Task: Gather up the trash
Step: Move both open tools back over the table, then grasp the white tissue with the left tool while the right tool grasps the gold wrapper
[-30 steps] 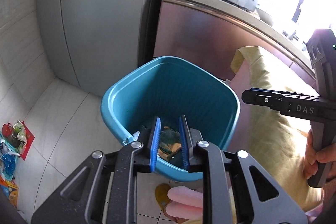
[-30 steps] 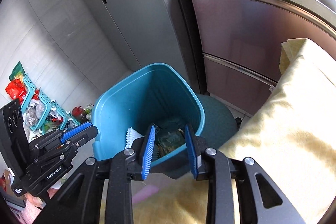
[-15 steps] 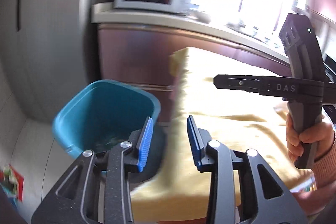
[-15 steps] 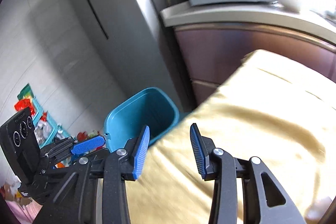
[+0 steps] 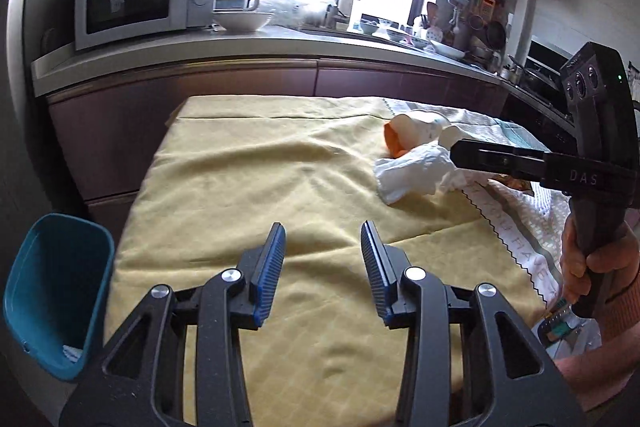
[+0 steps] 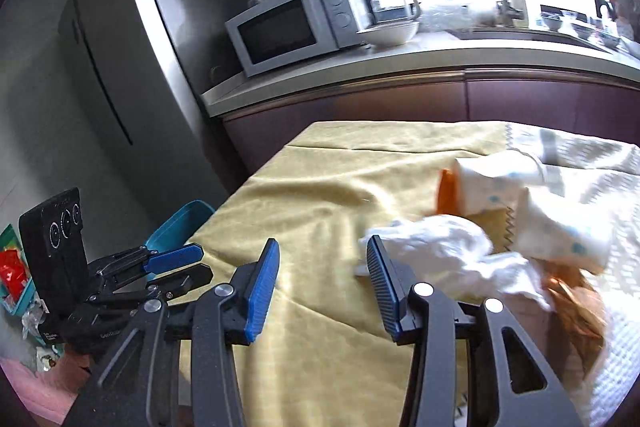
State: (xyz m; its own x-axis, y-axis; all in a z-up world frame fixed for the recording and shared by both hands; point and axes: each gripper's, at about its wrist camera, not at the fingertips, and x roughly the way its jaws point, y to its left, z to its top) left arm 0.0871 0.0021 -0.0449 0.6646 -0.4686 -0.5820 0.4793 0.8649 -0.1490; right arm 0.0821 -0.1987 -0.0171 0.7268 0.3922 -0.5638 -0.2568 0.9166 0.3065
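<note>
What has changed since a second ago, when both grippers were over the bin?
Both have swung away from the teal bin to above the yellow tablecloth. The left gripper and right gripper are opening, nothing between their pads. The right now faces the crumpled white tissue. The bin stays beside the table.

A yellow cloth (image 5: pixel 260 187) covered the tabletop, creased and hanging over its left edge. Toward the right edge a white patterned cloth (image 5: pixel 520 227) overlapped it. Near that seam lay a crumpled white tissue (image 5: pixel 412 173), with a toppled paper cup (image 5: pixel 412 131) just behind it, toward the far edge.
</note>
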